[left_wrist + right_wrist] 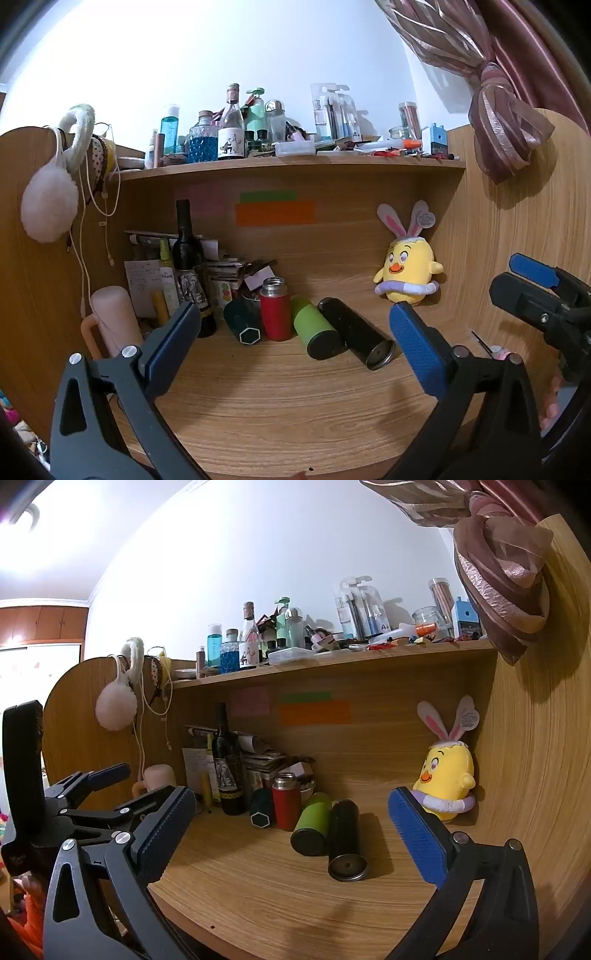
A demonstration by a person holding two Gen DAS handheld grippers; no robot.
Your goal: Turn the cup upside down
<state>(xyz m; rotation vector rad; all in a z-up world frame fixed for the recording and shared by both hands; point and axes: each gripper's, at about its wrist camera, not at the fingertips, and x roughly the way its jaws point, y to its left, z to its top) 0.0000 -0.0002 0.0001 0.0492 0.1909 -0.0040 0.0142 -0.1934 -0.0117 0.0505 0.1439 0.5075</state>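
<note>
Your left gripper (pixel 295 339) and right gripper (pixel 291 827) both hover wide apart and empty above the worktop (pixel 280 893), where the black cup (pixel 345 843) lies on its side beside the green cup (pixel 313 829)

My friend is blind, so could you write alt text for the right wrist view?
An open right gripper faces a wooden desk where a black cup and a green cup lie on their sides, a red flask upright behind them, a yellow chick plush at right.
</note>
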